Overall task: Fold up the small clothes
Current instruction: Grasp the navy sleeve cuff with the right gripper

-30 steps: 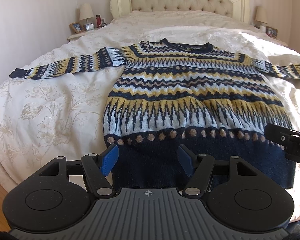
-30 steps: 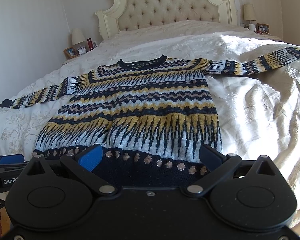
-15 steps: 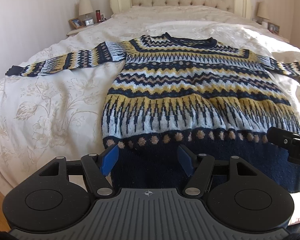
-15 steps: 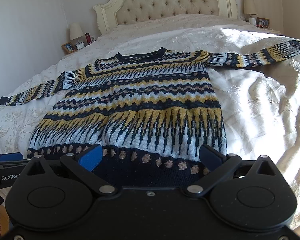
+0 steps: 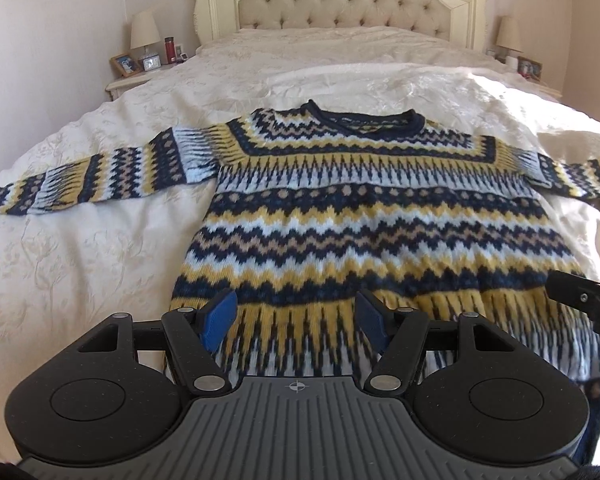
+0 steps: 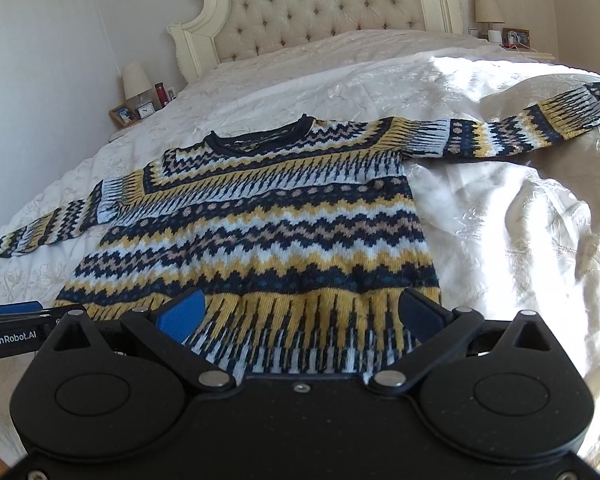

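A knitted sweater [image 5: 364, 216] [image 6: 260, 224] in navy, yellow, pale blue and tan bands lies flat on the bed, front up, neck toward the headboard and both sleeves spread wide. My left gripper [image 5: 296, 316] hovers open over the lower left half of its body, nothing between the blue pads. My right gripper [image 6: 300, 312] stands open above the lower right half, also empty. The sweater's navy hem is hidden under both gripper bodies. The right gripper's tip [image 5: 580, 304] shows at the right edge of the left wrist view.
The cream bedspread [image 5: 80, 264] [image 6: 500, 240] is wrinkled to the right of the sweater. A tufted headboard [image 5: 340, 0] stands at the far end. Nightstands with lamps and picture frames flank it on the left [image 5: 140, 60] and right [image 6: 508, 36].
Both grippers have moved forward over the sweater, from its navy hem to the yellow fringe band. The hem is now under them. Both stay open.
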### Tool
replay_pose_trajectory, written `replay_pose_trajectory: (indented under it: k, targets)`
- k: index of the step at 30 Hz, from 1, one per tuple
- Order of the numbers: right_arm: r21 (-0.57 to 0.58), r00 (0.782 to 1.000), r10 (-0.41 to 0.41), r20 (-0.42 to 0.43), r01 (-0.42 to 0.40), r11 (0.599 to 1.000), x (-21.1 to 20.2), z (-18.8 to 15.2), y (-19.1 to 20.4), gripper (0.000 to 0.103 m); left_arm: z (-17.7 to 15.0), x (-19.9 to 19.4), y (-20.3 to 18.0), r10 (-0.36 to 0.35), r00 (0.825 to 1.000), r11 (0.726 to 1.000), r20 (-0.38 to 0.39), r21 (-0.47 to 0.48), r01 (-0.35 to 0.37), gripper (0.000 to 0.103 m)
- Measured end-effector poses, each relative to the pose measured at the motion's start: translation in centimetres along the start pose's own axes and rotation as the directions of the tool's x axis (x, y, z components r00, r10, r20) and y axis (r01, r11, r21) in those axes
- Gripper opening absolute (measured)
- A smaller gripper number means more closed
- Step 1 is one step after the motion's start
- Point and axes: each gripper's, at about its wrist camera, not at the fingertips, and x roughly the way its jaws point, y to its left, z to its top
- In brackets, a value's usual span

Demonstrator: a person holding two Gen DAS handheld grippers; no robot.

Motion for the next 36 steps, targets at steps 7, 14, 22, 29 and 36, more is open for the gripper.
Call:
replay_pose_trajectory:
  k: [7, 14, 22, 29, 36]
  targets:
    - [0.029, 0.995, -0.095, 0.044, 0.093, 0.995, 1.6, 4.2, -4.4, 0.102, 5.3, 5.3, -0.9, -0.038, 0.999, 0.999, 0.003, 0.024, 0.038, 0.064]
    - [0.118, 0.973, -0.221, 0.069, 0.212, 0.97, 1.5, 8.6, -11.4, 0.102, 9.9, 10.4, -1.5, -0.061, 0.998, 0.997, 0.02, 0.045, 0.06, 0.063]
    - [0.34, 0.921, -0.381, 0.082, 0.334, 0.879, -1.8, 12.3, -20.6, 0.102, 12.0, 16.2, -1.7, -0.042, 0.999, 0.996, 0.031, 0.082, 0.039, 0.064]
    - [0.461, 0.883, -0.462, 0.086, 0.376, 0.804, -2.1, 14.1, -26.4, 0.102, 10.2, 19.8, -0.5, -0.071, 0.997, 0.997, -0.036, 0.035, 0.072, 0.064]
    - [0.499, 0.886, -0.453, 0.097, 0.351, 0.792, -0.7, 14.9, -29.1, 0.096, 9.2, 20.1, -0.6, -0.076, 0.997, 0.995, -0.005, 0.069, 0.076, 0.068]
